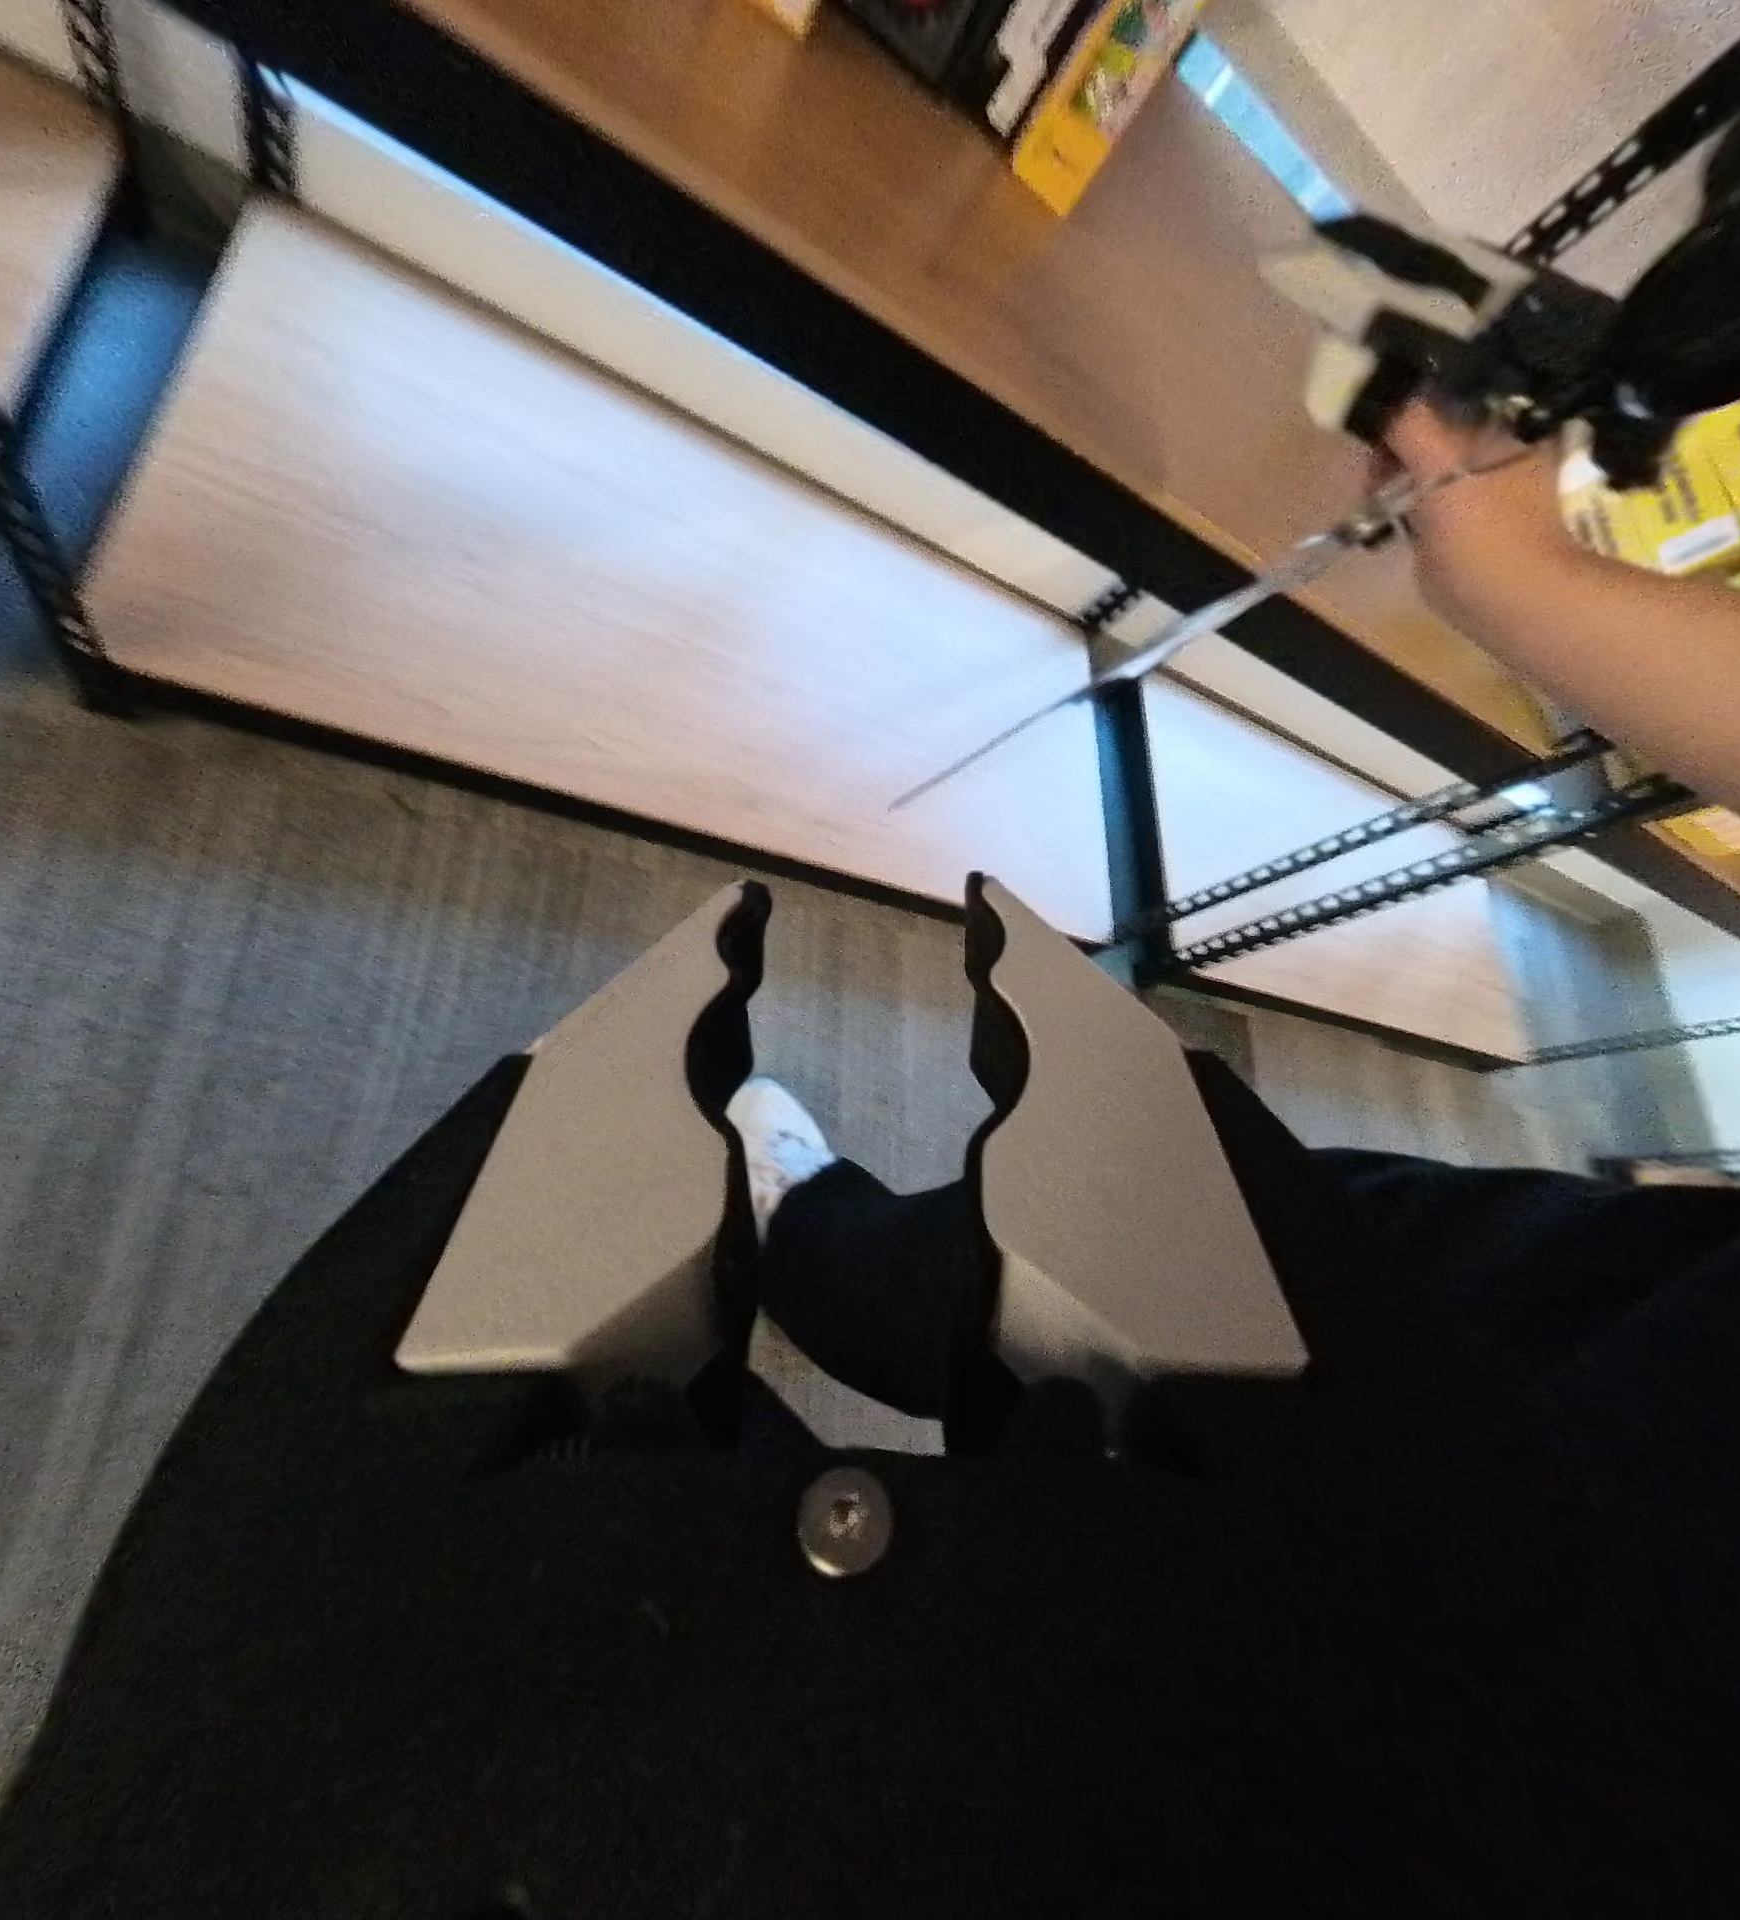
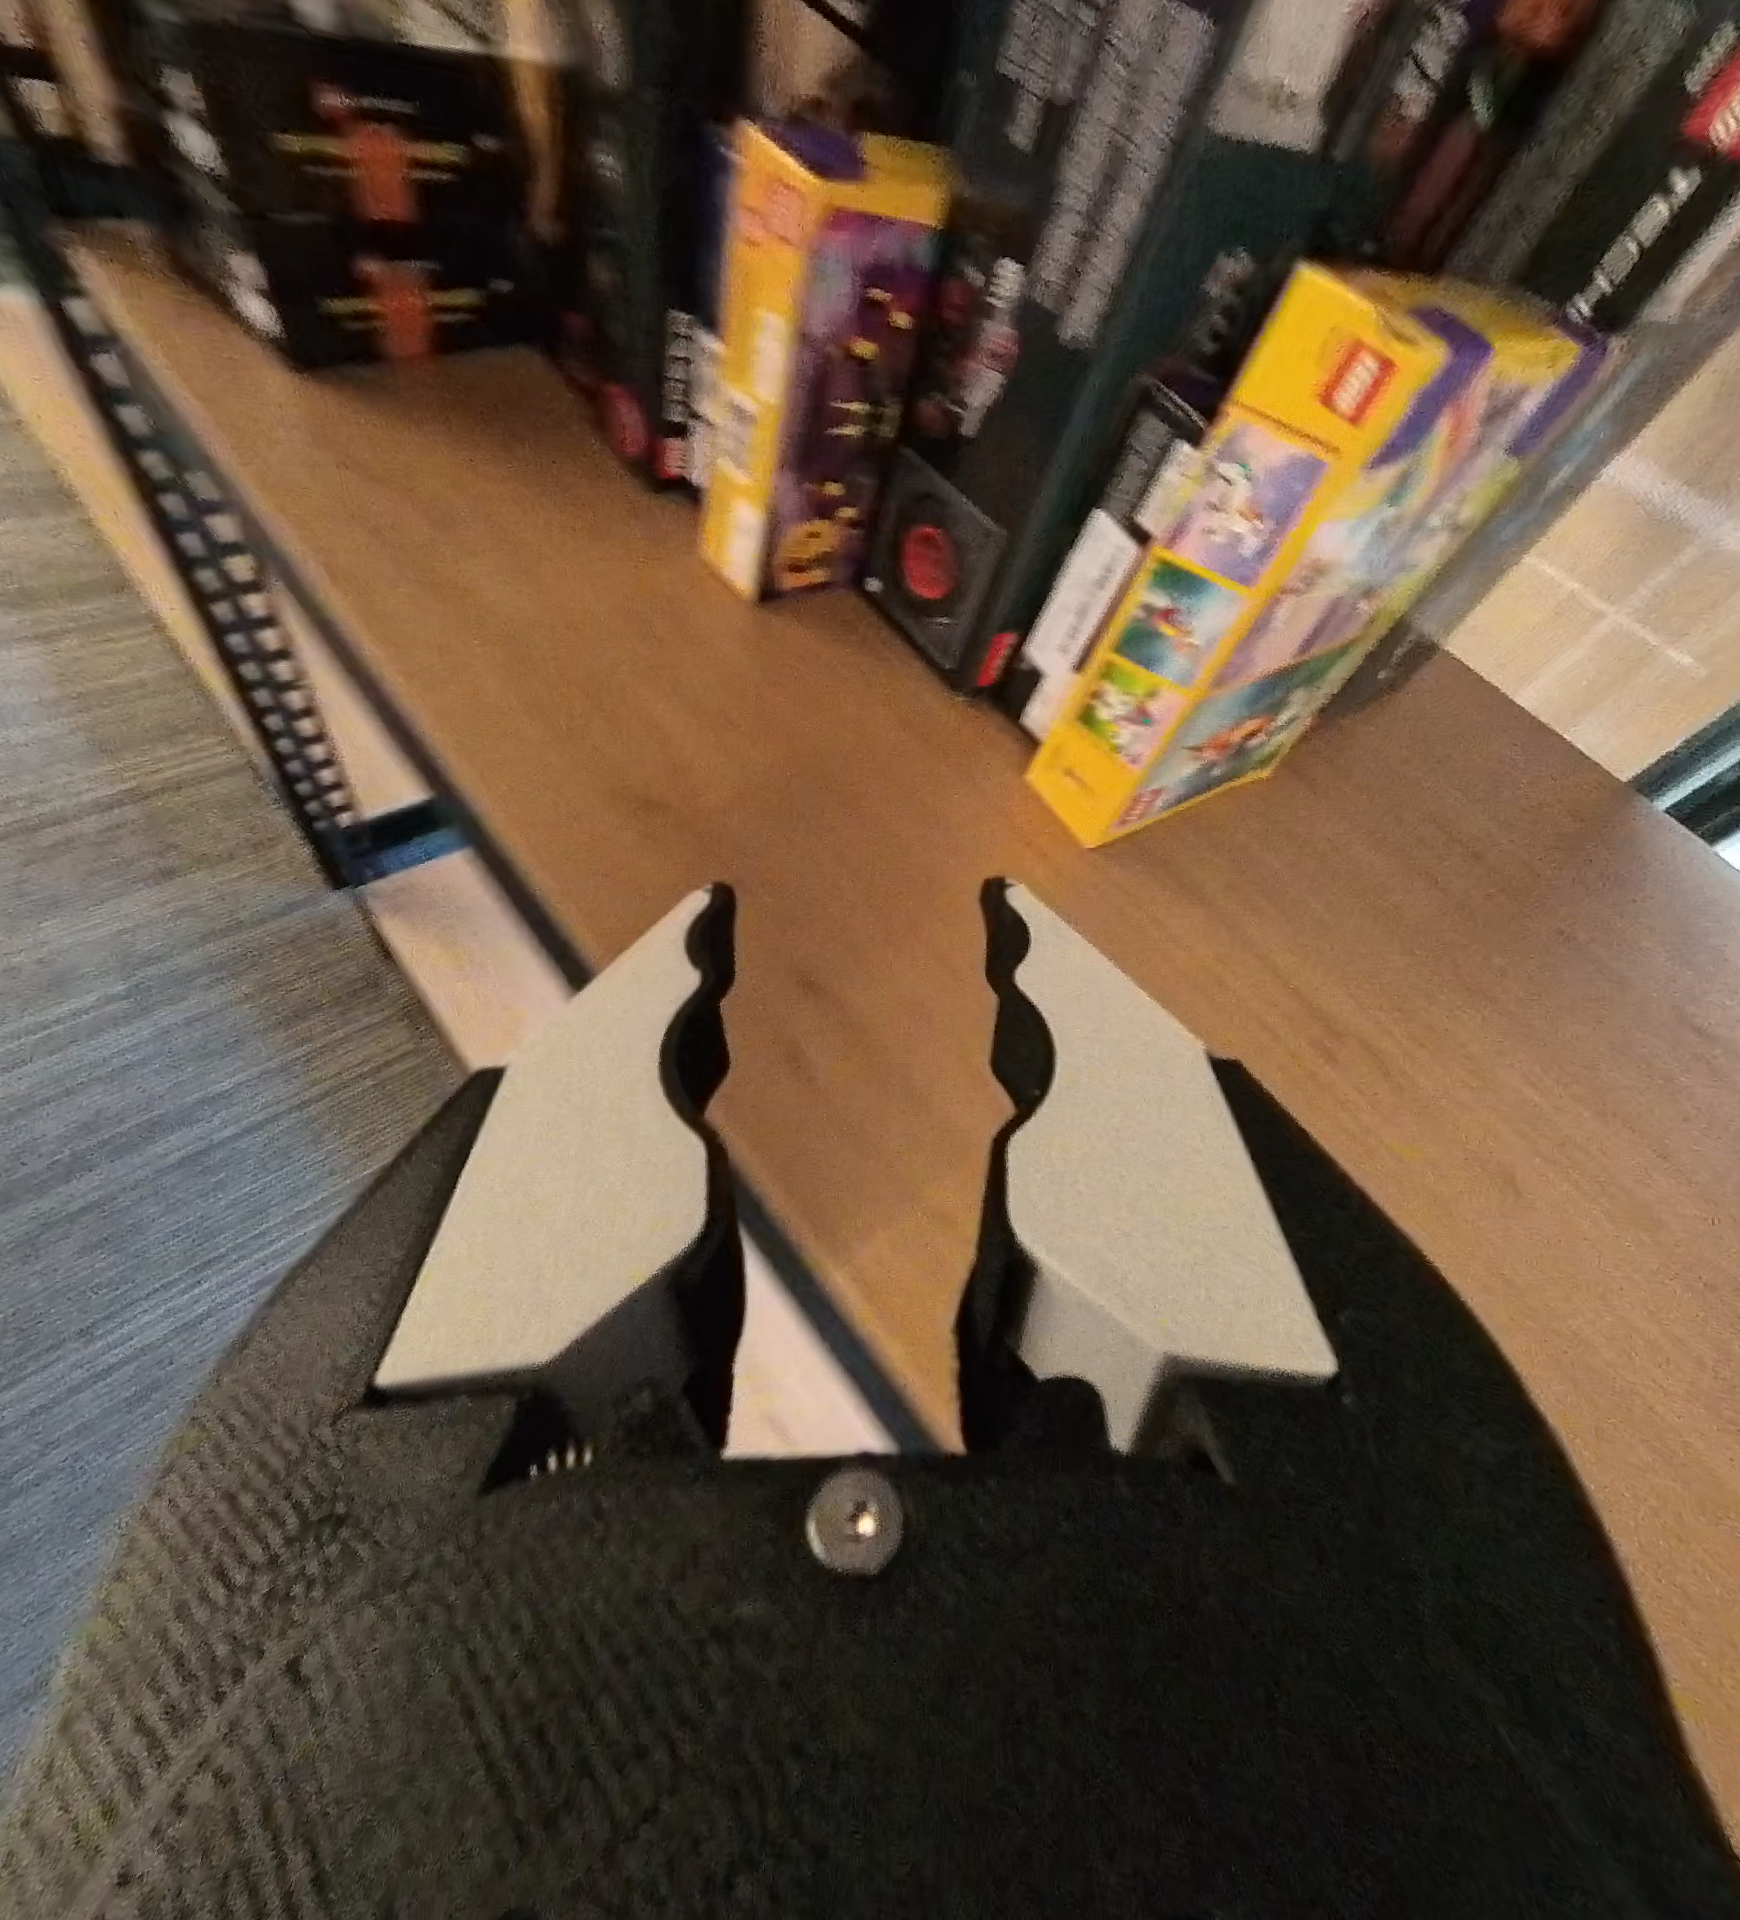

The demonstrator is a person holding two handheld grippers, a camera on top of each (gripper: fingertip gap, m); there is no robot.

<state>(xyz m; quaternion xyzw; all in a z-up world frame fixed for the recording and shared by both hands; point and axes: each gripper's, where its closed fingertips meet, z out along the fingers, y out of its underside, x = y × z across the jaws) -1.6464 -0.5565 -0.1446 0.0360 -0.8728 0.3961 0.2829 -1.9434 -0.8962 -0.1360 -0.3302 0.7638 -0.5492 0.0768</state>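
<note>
Left wrist view: left gripper released, fingers apart, nothing between them. It points down at grey carpet, with a white shoe and a dark trouser leg behind the gap. Right gripper shows far upper right, held in a hand near the wooden shelf.

Right wrist view: right gripper released, empty, over the shelf board. Nearest item is a yellow box standing ahead right, well apart. Dark boxes line the back. Image blurred.

Looks like a shop/stockroom: toy boxes on metal-frame wood shelves, carpet floor.
</note>
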